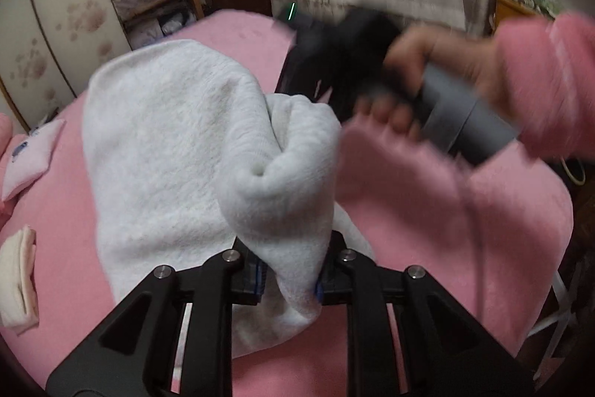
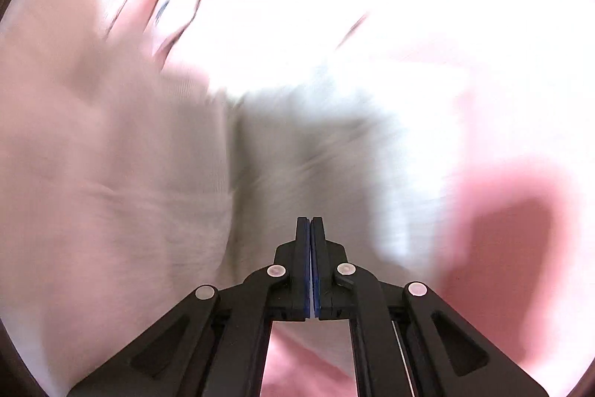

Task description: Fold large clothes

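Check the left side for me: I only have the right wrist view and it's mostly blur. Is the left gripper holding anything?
Observer: Yes. The left gripper is shut on a bunched fold of the white garment.
Operator: Where's the rest of the garment?
Observer: It is spread on the pink bedcover, to the left of that fold in the left wrist view.
Operator: Anything else on the bed?
Observer: A folded cream piece lies at the left edge, with a pale pink piece above it in the picture.
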Available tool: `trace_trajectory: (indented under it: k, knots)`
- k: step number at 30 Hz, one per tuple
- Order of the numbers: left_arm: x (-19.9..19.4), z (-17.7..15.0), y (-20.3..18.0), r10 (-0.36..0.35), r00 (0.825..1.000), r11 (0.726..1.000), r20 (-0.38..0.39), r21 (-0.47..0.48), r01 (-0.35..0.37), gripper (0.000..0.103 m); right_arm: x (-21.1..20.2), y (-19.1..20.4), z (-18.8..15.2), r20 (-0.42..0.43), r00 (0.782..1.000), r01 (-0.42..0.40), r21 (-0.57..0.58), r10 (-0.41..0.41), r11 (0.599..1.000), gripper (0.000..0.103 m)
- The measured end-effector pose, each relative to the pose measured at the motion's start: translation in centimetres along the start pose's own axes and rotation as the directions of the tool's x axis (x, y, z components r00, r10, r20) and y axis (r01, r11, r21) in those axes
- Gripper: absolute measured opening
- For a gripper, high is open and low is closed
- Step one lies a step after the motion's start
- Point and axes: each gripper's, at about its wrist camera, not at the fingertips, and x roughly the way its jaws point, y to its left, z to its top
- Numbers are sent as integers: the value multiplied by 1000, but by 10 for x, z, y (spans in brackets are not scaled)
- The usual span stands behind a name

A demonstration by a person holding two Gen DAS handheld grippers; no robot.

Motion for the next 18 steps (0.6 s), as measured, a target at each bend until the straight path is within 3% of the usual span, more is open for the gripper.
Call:
trace_trajectory:
  k: [2, 4, 6, 9, 12, 14, 16, 18]
  knots:
    - [29, 0, -13, 16, 998, 999, -62, 43, -13, 16, -34, -12, 1, 41, 999, -11, 25, 10, 1000, 3]
    - [44, -2, -27, 45, 997, 995, -66, 94, -39, 16, -66, -15, 4, 73, 997, -29, 31, 26, 999, 12]
    - [49, -6, -31, 48, 997, 993, -67, 109, -40, 17, -83, -12, 5, 84, 996, -15, 16, 13, 1000, 46]
    - [65, -11, -38, -39, 988, 993, -147, 105, 55, 18, -77, 13, 1, 62, 998, -24, -29, 26, 999, 51]
    - [82, -14, -52, -107, 971, 985, -213, 109, 132, 19, -45, 23, -7, 4, 999, 39, -39, -39, 998, 51]
    - [84, -18, -57, -80, 977, 984, -195, 140, 108, 19, -28, 22, -9, -16, 992, 126, -48, -127, 991, 50]
    - [81, -18, -59, -58, 982, 988, -178, 132, 82, 21, -17, 24, -8, 4, 990, 139, -62, -139, 988, 34]
    - [73, -18, -58, -51, 983, 992, -174, 103, 70, 21, -16, 24, -14, 32, 986, 167, -74, -165, 983, 2]
